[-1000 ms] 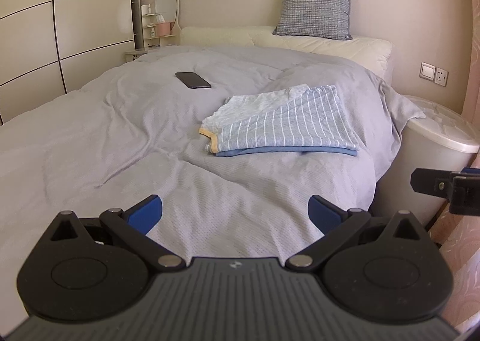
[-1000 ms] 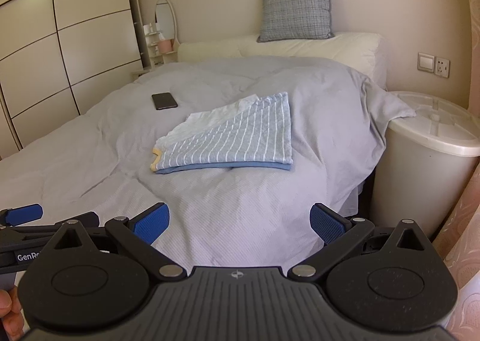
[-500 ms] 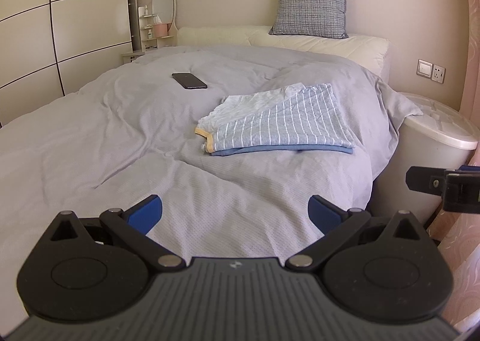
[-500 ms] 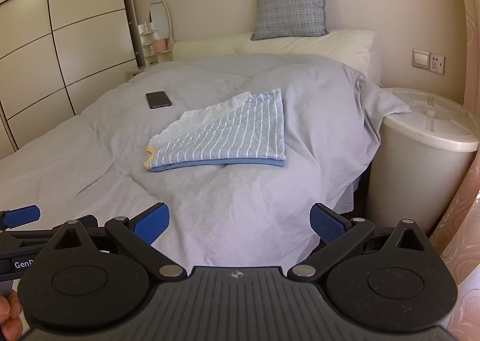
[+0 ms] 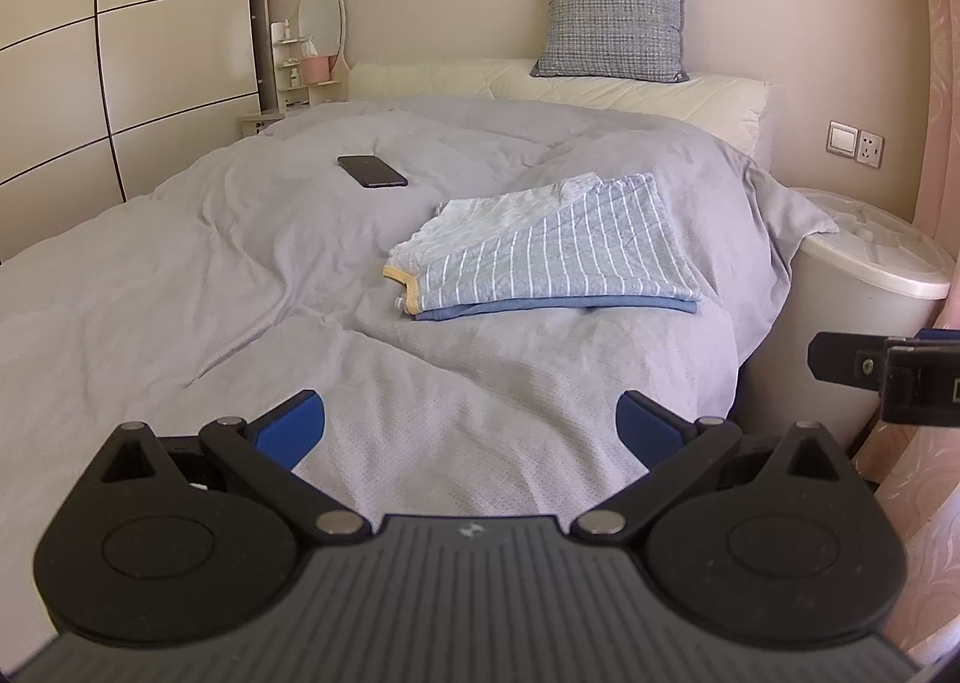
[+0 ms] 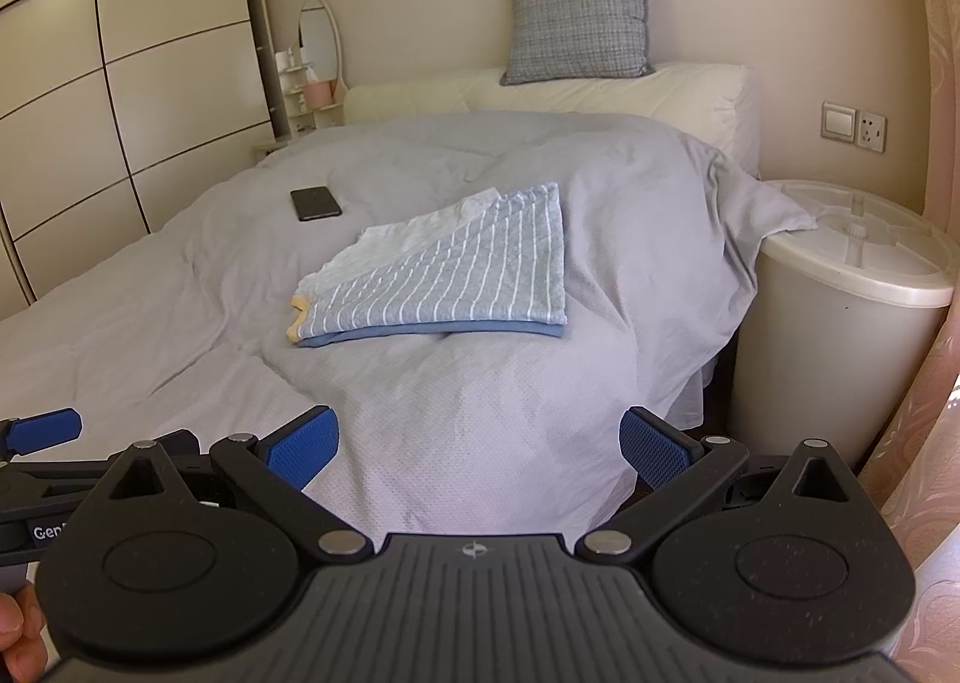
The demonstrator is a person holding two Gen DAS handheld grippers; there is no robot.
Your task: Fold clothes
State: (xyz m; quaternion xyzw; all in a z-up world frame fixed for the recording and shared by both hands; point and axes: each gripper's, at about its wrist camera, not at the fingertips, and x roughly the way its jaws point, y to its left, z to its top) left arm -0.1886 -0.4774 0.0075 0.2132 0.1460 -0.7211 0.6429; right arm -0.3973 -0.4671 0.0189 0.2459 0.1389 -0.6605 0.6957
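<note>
I am looking across a bedroom at a wide bed under a rumpled grey duvet (image 5: 180, 287), filling the middle of both frames. The folded blue-and-white striped garment (image 5: 552, 251) lies right of centre on it, flat and squared, with a white piece showing beneath. I judge the fold done, or nearly; next I would reach forward to tidy or lift it. My left gripper (image 5: 471, 422) and right gripper (image 6: 480, 440) sit low in frame, jaws spread wide, holding nothing. A black phone (image 5: 372, 170) lies upper left of the garment. How many layers lie underneath, I cannot tell.
</note>
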